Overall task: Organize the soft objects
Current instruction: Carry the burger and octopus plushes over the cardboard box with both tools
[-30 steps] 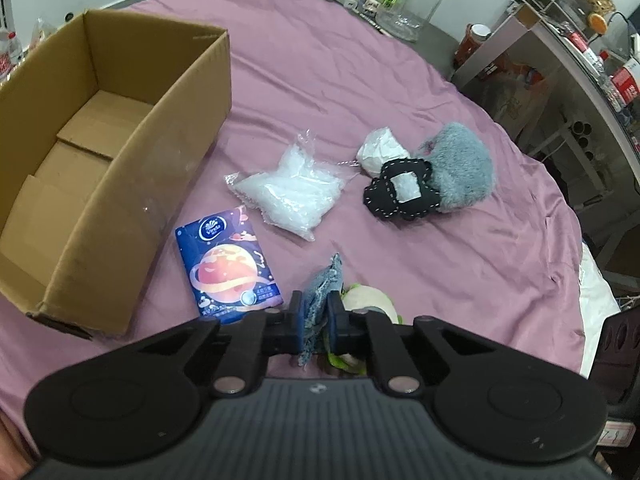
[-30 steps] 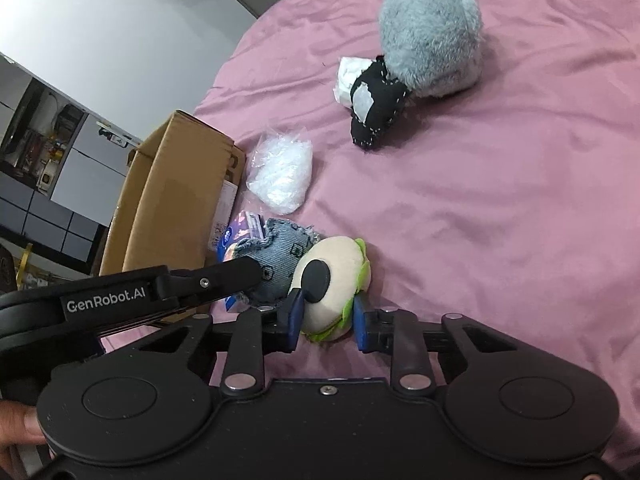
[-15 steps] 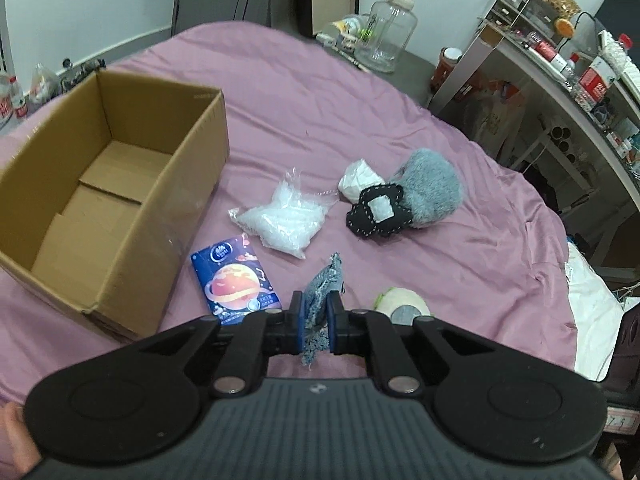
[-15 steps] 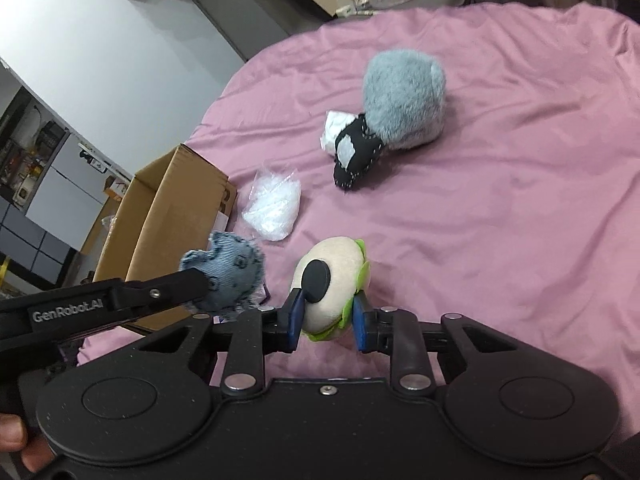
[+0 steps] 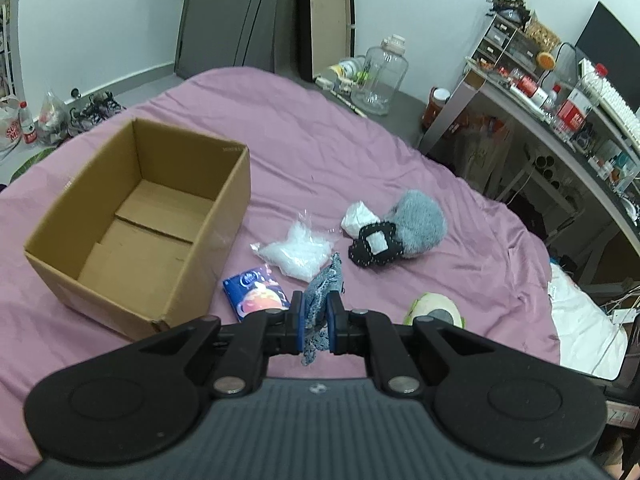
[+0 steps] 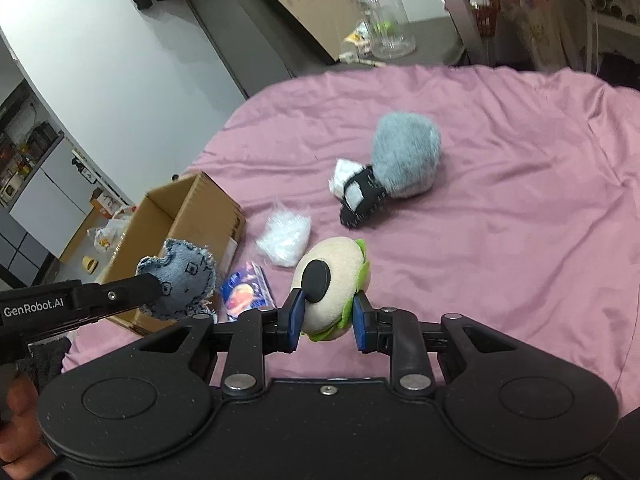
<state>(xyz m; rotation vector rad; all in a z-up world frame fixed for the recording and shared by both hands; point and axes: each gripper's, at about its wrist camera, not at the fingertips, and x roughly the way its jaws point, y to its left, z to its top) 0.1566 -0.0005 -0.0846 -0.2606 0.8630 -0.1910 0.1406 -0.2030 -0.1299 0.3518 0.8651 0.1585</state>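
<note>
- While hovering beside the box [image 5: 136, 236], the left gripper [image 5: 315, 316] is pinching a denim patch [image 5: 322, 294].
- Right of the box, the right gripper [image 6: 325, 316] is clamping a burger plush [image 6: 334, 286] above the bedspread [image 6: 500, 240].

Bedroom with pale walls and a cluttered desk

A pink bedsheet [image 5: 328, 152] fills the centre; a dark door [image 5: 236, 16] is seen at the top, a desk [image 5: 560, 120] at the upper right, grey floor [image 5: 132, 88] at the upper left.
</note>
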